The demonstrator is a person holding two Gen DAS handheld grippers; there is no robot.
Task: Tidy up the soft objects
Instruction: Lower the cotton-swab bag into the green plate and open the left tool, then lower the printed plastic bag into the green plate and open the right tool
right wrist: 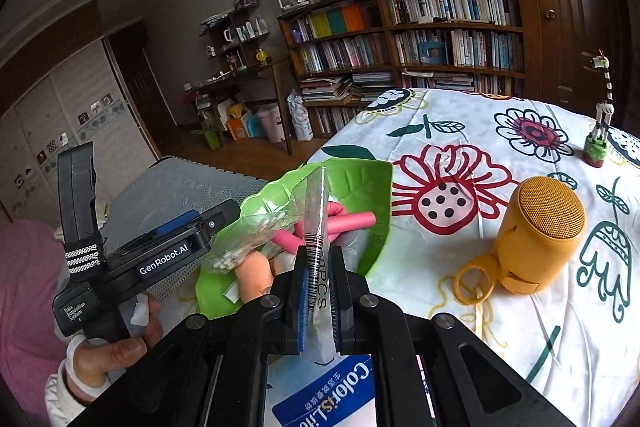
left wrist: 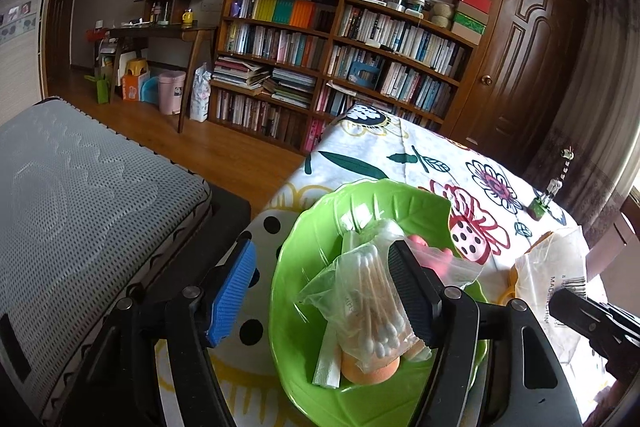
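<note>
The green tray (left wrist: 308, 227) on the counter (right wrist: 460, 131) already holds swabs (left wrist: 374, 311), pink rollers (right wrist: 352, 221) and sponges (left wrist: 370, 373). The right tool (right wrist: 318, 311) pinches a flat packet (right wrist: 316, 223) above the tray, seemingly not yet placed. The left tool (left wrist: 324, 291) hangs wide, empty. Only the right view shows the yellow speaker (right wrist: 540, 231).

Left gripper (left wrist: 324, 291): black linkage arms with round silver pivot screws; one ribbed blue pad, one ribbed black pad. Side view shows white lettering "GenRobot.AI" and "Data Acquisition System", plus a black-and-white striped strap on the upright handle.

Right gripper (right wrist: 319, 301): black arms, silver pivot screws, blue ribbed pads.

Hand (right wrist: 108, 351): white cuff at wrist; pink garment behind.
</note>
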